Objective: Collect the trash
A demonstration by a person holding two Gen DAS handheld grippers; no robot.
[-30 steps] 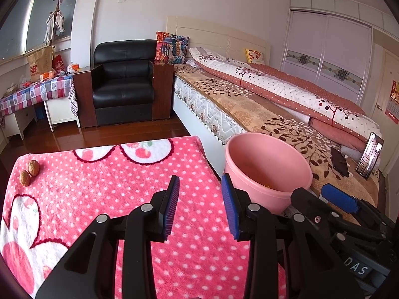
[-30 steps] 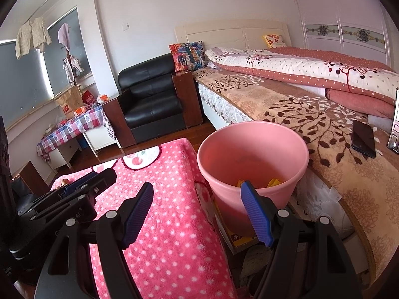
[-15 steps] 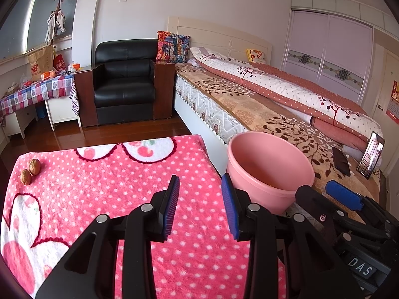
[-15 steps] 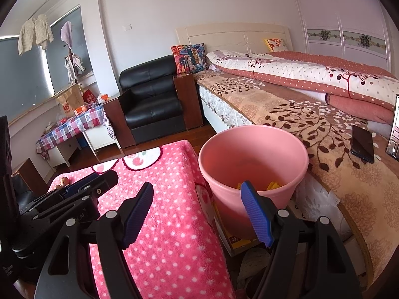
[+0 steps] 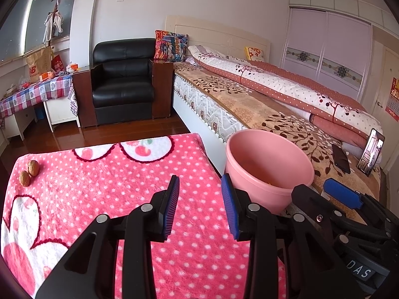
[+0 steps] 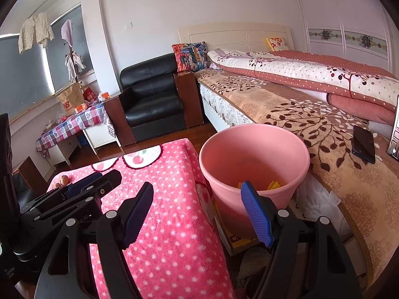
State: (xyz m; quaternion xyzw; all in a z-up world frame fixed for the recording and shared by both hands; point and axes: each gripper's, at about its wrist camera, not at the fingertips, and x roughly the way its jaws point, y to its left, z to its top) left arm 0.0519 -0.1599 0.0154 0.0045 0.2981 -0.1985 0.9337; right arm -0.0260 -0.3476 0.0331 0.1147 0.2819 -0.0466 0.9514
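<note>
A pink bucket point(image 5: 269, 172) point(image 6: 254, 164) stands between the pink dotted blanket point(image 5: 112, 182) point(image 6: 169, 224) and the bed, with yellow scraps point(image 6: 271, 185) at its bottom. Two walnuts point(image 5: 29, 170) point(image 6: 62, 181) lie at the blanket's far left corner. My left gripper point(image 5: 200, 194) hovers open over the blanket with nothing between its blue pads. My right gripper point(image 6: 197, 199) is open too, empty, over the blanket's right edge beside the bucket. Each gripper shows at the edge of the other's view.
A bed point(image 5: 261, 104) with a brown leaf-pattern cover runs along the right, with a dark phone point(image 6: 362, 144) lying on it. A black armchair point(image 5: 122, 84) stands at the back. A table with a checked cloth point(image 5: 32, 94) stands at the far left.
</note>
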